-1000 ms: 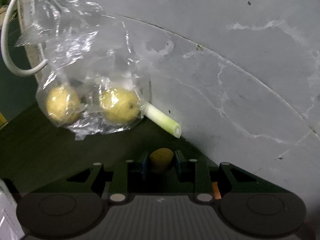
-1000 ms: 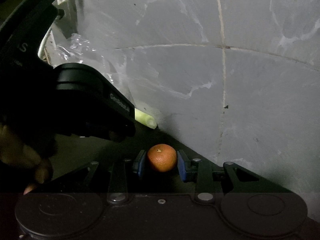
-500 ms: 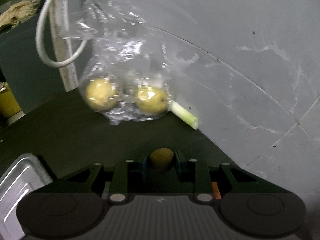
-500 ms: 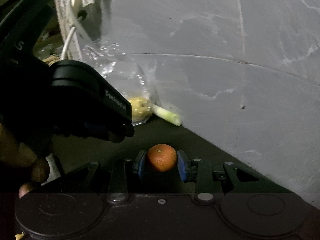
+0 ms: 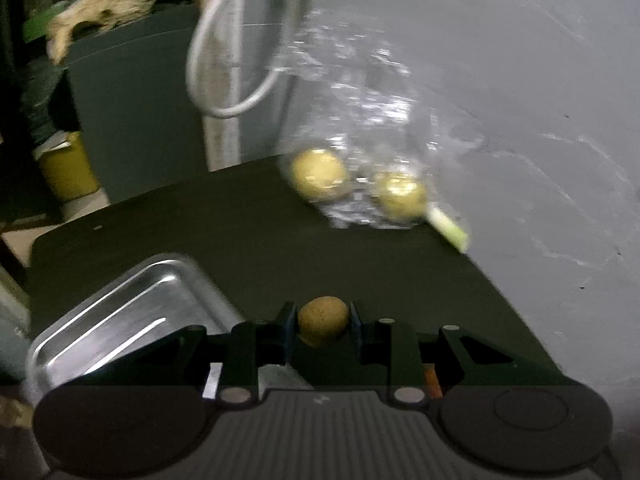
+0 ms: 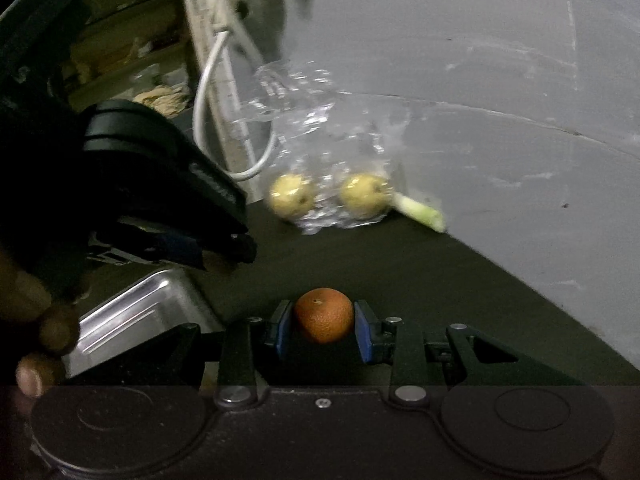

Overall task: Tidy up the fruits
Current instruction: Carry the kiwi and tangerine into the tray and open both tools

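Two grippers work over a dark green tabletop that meets a grey, scuffed wall on its right side; behind the table's far edge we see a pale post with a looping white cable, a yellow container low on the floor at the left, and a cluttered dim background. Our left gripper is closed on a small brownish-yellow fruit, and our right gripper is clamped on an orange, each fruit sitting squarely between the blue pads. At the far side of the table, against the wall, lies a clear plastic bag holding two yellow pears, with a pale green stalk just beside it. A metal tray rests on the near left part of the table, and in the right wrist view the left gripper's black body hangs above it, a hand gripping its handle. Compared with a second ago, both views have pulled back from the wall: the bag now looks farther off, the tray has come into sight, and both fruits stay gripped as before.
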`<state>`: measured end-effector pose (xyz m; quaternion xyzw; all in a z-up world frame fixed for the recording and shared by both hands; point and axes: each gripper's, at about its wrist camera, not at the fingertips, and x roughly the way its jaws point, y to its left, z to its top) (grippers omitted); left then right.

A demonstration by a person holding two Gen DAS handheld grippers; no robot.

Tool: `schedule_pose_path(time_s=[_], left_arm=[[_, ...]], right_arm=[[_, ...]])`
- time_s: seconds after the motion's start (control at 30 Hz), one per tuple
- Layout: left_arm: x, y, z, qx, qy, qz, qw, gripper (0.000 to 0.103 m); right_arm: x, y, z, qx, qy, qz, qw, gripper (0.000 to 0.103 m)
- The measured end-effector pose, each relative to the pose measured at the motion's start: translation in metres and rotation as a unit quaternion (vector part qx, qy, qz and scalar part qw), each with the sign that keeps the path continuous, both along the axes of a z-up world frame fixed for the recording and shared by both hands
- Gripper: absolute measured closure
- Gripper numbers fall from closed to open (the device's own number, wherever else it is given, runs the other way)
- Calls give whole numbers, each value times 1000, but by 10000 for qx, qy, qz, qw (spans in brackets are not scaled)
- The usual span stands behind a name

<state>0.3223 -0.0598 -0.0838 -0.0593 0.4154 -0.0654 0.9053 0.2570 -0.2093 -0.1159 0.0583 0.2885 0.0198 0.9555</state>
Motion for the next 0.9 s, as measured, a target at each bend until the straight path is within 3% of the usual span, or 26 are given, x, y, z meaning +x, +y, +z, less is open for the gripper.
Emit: schedule_pose_path(time_s=[0.37,0.67,0.9], left_arm=[[-28,69,-10,-83,136,988,9950,73],[-46,104,-33,-351,368,1773,9828,73],[-57,114,-45,-439,462,1988,9780,73]], right_arm=[[-8,40,-2,-33,82,576,9983,68],[-8,61,-11,-70,263,934,9953,68],[-6,70,-16,-103,330,1140,9929,68]])
